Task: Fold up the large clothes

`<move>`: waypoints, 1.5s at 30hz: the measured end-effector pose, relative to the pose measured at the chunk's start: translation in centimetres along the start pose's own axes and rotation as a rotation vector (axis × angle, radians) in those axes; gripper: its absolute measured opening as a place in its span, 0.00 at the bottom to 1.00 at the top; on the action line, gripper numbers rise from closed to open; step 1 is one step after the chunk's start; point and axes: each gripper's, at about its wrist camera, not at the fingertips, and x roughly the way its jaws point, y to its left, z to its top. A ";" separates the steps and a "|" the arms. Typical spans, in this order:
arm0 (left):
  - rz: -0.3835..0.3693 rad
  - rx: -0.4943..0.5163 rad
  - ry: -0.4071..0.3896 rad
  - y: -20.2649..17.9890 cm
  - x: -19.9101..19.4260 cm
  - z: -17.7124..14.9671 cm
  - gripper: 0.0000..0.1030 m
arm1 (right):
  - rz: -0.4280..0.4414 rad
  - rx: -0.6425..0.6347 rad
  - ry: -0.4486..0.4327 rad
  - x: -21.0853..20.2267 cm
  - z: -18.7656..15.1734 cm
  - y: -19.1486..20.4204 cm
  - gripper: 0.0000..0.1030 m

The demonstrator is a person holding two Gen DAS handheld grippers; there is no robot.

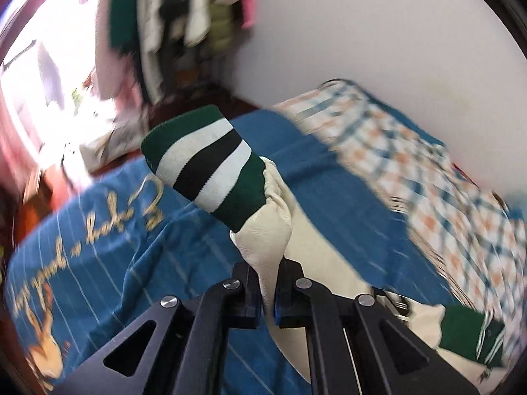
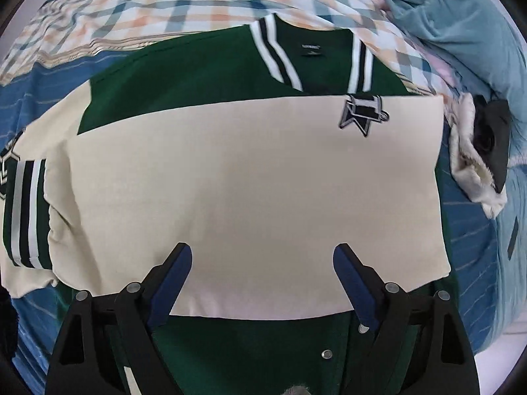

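**Left sleeve lifted, right fingers wide over the folded jacket**

Your left gripper (image 1: 270,299) is clamped tight on the cream sleeve (image 1: 263,230), which rises from the fingers with its green, white and black striped cuff (image 1: 204,161) pointing up and away, over the blue bedspread (image 1: 115,247). That view is motion-blurred, so the hanging clothes behind are hard to make out.

Your right gripper (image 2: 263,283) stands spread wide, gripping nothing, above the jacket (image 2: 250,177). The jacket lies flat on the bed, its long axis running toward the checked quilt (image 2: 164,10), collar at the far end. The other cream sleeve is folded across it. The gripper hides its near hem.
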 end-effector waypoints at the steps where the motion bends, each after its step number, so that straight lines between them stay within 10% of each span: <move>1: -0.020 0.023 -0.005 -0.9 -1.2 0.0 0.01 | 0.007 0.008 -0.001 0.1 0.0 -0.5 0.87; 13: -0.359 0.315 0.092 -21.6 -9.0 -6.7 0.01 | 0.120 0.232 0.072 1.7 -2.3 -12.3 0.87; 20: -0.581 0.501 0.262 -38.0 -11.8 -19.7 0.01 | 0.140 0.381 0.098 4.5 -5.7 -23.5 0.87; 26: -0.608 0.758 0.440 -47.9 -10.6 -33.2 0.02 | 0.172 0.397 0.126 7.5 -9.1 -30.7 0.87; 30: -0.492 0.911 0.441 -49.6 -9.8 -37.5 0.11 | 0.243 0.376 0.143 7.1 -10.5 -34.0 0.87; 32: -0.516 0.940 0.447 -49.8 -10.3 -37.8 0.31 | 0.290 0.415 0.159 6.7 -11.1 -36.2 0.87; 34: -0.573 0.927 0.464 -49.5 -11.1 -37.5 1.00 | 0.334 0.457 0.168 6.3 -11.5 -37.9 0.87; 40: -0.539 0.930 0.392 -46.1 -14.1 -35.3 1.00 | 0.424 0.523 0.119 3.7 -9.2 -41.9 0.87; 45: -0.339 0.848 0.324 -38.2 -12.8 -31.4 1.00 | 0.542 0.449 0.072 3.5 -4.0 -38.8 0.86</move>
